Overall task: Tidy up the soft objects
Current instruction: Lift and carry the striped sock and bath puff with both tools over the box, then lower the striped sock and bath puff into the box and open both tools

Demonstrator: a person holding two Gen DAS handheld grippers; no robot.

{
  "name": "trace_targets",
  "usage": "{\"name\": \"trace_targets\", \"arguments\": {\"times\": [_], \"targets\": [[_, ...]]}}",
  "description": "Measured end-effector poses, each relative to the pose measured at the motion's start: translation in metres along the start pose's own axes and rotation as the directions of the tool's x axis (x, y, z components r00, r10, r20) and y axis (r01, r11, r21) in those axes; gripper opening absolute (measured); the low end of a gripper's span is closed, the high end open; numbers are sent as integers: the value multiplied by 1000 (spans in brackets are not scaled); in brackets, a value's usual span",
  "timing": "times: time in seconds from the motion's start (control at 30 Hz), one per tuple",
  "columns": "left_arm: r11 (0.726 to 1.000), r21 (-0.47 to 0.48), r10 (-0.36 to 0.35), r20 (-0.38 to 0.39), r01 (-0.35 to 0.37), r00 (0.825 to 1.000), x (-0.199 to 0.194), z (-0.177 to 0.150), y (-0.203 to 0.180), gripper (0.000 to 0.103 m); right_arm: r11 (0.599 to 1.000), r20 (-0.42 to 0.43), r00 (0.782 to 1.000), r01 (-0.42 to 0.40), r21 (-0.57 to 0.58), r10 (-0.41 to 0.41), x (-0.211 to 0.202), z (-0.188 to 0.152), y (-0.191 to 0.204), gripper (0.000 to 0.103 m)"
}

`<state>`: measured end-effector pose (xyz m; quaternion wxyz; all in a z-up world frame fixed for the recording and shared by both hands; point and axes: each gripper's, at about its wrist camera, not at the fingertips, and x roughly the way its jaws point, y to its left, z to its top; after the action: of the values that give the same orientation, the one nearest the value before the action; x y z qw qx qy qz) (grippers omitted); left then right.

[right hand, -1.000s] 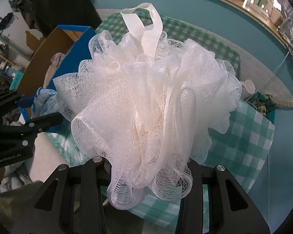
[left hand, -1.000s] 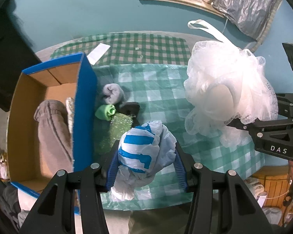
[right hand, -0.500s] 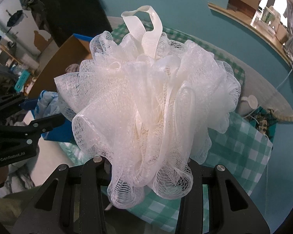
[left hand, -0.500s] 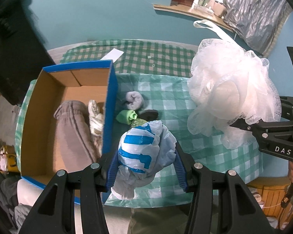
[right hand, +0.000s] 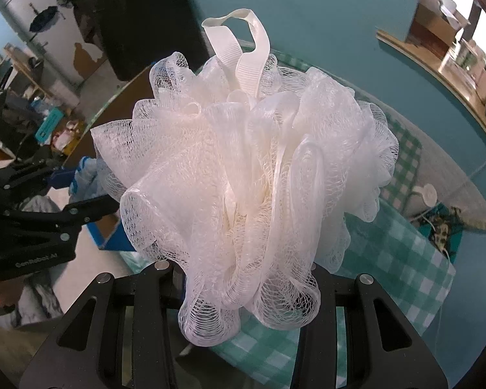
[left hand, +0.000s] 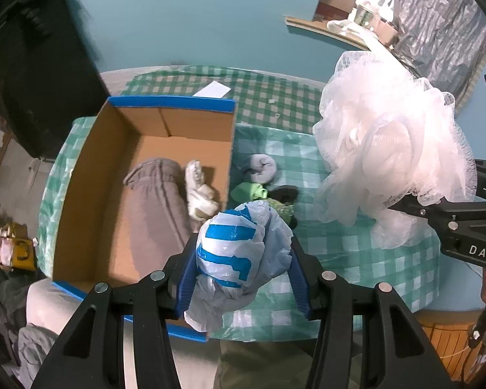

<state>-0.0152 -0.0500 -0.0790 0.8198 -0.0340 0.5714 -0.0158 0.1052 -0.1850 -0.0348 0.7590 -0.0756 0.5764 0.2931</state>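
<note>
My left gripper [left hand: 241, 259] is shut on a balled blue-and-white striped plastic bag [left hand: 239, 246], held in the air over the near right wall of a cardboard box with blue edges [left hand: 171, 103]. Inside the box lie a folded grey garment [left hand: 155, 207] and a cream sock [left hand: 199, 191]. My right gripper [right hand: 248, 278] is shut on a big white mesh bath pouf [right hand: 249, 175] with a ribbon loop; its fingertips are hidden in the mesh. The left wrist view shows the pouf [left hand: 388, 159] high at the right. On the green checked cloth [left hand: 356, 253] lie a grey sock roll [left hand: 260, 168] and a green sock [left hand: 248, 191].
A white paper slip [left hand: 212, 89] lies on the cloth behind the box. A dark bulky object [left hand: 39, 74] stands far left. Clutter sits on the floor at left [left hand: 13, 249], a wooden ledge [left hand: 333, 32] lies beyond the table, and a wicker basket [left hand: 447, 334] sits low right.
Both grippers have lifted and shifted with their loads. The box and table look smaller and have slid right in the left wrist view, so the bag now hangs over the box's right wall.
</note>
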Motion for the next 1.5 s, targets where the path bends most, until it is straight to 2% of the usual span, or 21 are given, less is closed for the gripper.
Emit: {"name": "trace_targets", "arguments": {"times": [0.43,0.93,1.5], "targets": [[997,-71,40,0,-40,999,-3,-2,50,51,996,-2,999,-36,-81,36,16,32,39,38],[987,-138,75,-34,-79,997,5,-2,106,51,984,-17,997,-77,-163,75,39,71,81,38],[979,-176,89,-71,-101,993,26,-3,142,51,966,-69,993,-106,-238,92,76,103,117,38]]}}
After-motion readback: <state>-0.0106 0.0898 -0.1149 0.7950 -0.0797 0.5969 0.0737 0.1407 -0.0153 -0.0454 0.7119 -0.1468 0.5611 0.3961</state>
